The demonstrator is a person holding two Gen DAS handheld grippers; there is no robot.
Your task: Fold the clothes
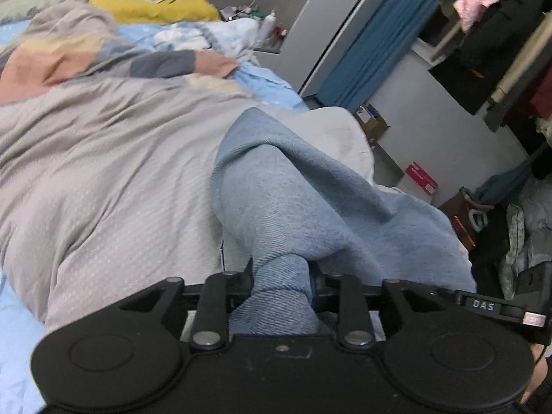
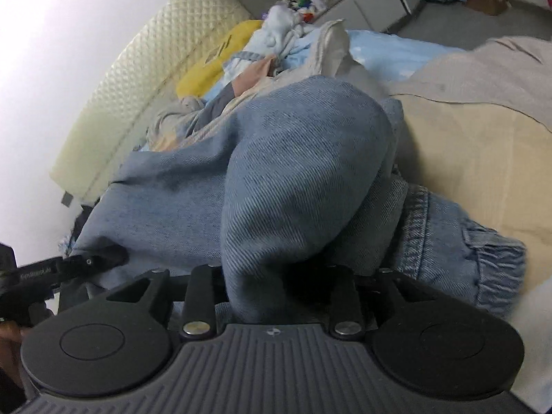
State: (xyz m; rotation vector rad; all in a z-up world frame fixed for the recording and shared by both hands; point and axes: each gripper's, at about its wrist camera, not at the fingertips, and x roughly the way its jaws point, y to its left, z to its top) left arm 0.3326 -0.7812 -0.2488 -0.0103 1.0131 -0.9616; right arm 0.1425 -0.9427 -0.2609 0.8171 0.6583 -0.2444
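Left gripper (image 1: 281,286) clamped on a bunched fold of the jeans (image 1: 310,200); right gripper (image 2: 276,276) likewise pinching denim. Cloth bulging straight ahead of both jaws, over the grey quilt (image 1: 103,145). Long axis apparently running across, gripper to gripper; neither clearly nearer.

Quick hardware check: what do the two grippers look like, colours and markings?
Left gripper: matte black, smooth flat housing, two round discs, linkage arms with silver pivot pins, a side bar stamped DAS. Right gripper: same black discs, linkage and silver pins, but its centre housing is ribbed dark grey with a small round emblem.
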